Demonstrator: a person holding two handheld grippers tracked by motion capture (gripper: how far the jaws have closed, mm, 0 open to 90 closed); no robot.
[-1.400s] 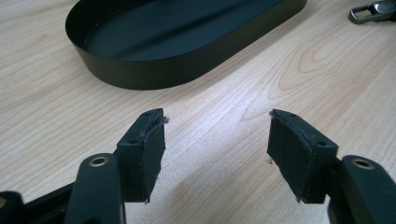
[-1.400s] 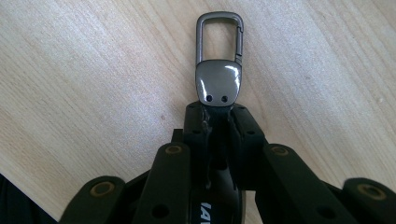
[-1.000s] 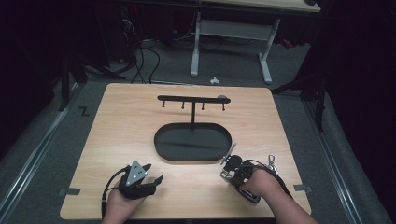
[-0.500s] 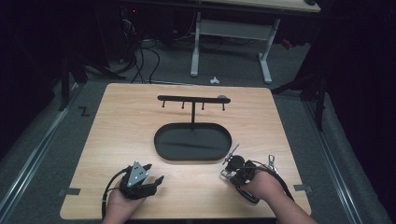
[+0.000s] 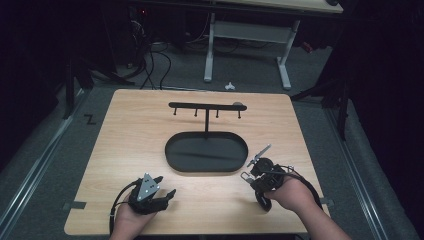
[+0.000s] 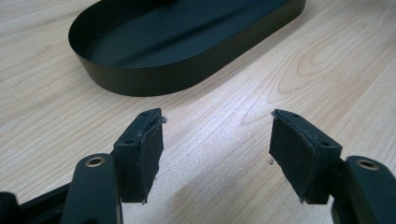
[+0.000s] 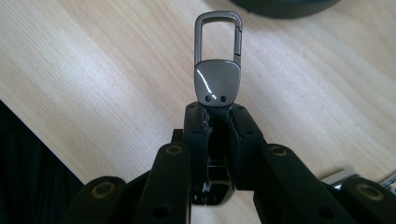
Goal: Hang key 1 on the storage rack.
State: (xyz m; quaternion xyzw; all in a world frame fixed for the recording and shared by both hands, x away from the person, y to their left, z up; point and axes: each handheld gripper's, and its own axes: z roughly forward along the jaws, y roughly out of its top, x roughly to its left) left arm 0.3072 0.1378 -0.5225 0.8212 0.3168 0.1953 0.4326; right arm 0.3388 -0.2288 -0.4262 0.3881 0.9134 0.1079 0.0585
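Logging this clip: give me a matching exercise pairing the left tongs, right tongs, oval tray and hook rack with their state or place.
Things:
1. left tongs
2. right tongs
3. oval tray
4. hook rack

States:
A. rises on a post from the tray's far side
B. shut on a metal keychain clip
C. open, nothing between them
D. black, mid-table, nothing in it

Pairs: 1-C, 2-B, 3-D, 4-A

Light falls from overhead onto the pale table point(image 5: 125, 150) while the room around sits dark, and glare glints on the metal clasp point(image 7: 217, 81) ahead of the blurred near jaws.
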